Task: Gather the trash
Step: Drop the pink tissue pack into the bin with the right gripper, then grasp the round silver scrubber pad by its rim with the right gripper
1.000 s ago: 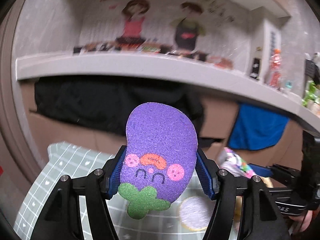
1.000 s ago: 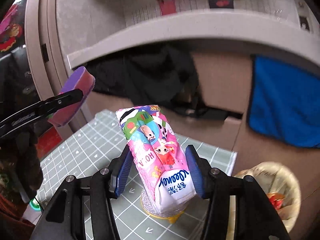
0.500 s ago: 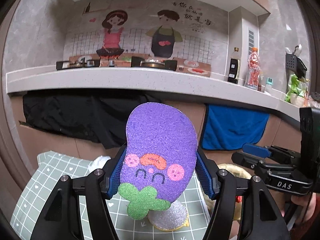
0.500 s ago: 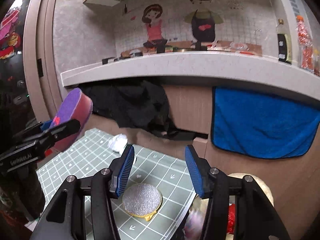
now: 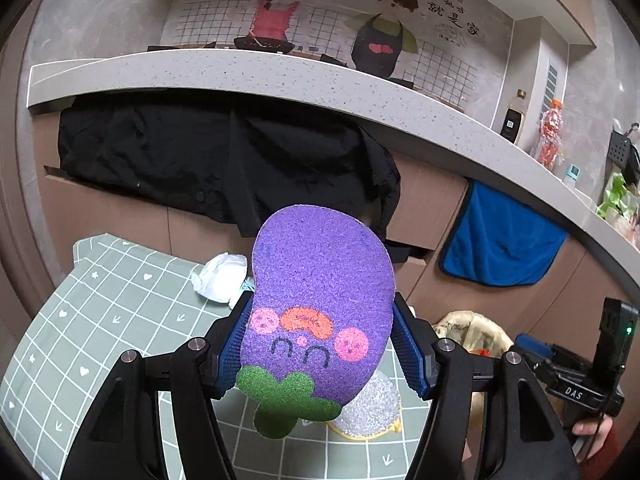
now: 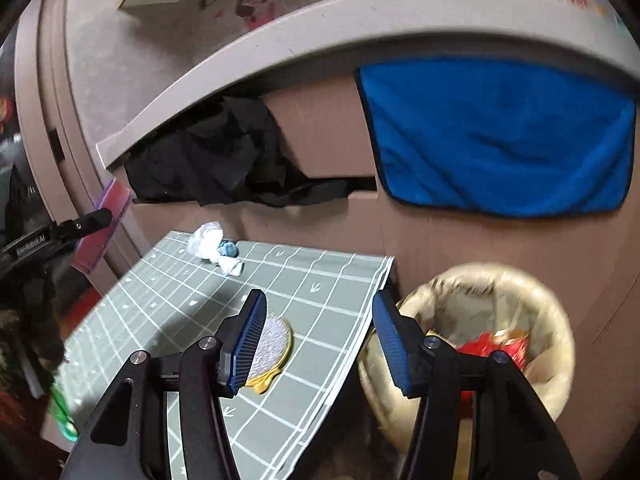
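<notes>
Gridded surface point(image 6: 320, 280): my left tongs point(image 5: 320, 352) grip the sponge point(image 5: 320, 280); my right tongs point(image 6: 318, 344), empty, are opening beside the bin point(image 6: 552, 312). Crumpled tissue point(image 6: 208, 240) remains; a hasty reach could knock it off.

the right gripper point(image 6: 318, 336) is hanging over the edge of the green grid mat point(image 6: 320, 280), its blue-padded jaws opening with nothing between them. a round silver scrubber with a yellow rim point(image 6: 270, 346) is lying on the mat, just behind the left jaw. a crumpled white tissue point(image 6: 212, 246) is sitting near the mat's far edge. beside the mat, the bin point(image 6: 556, 320) is showing red scraps inside. at far left, the left gripper point(image 6: 86, 222) is gripping a purple sponge point(image 6: 106, 226). a blue towel point(image 6: 496, 136) is hanging behind.
</notes>
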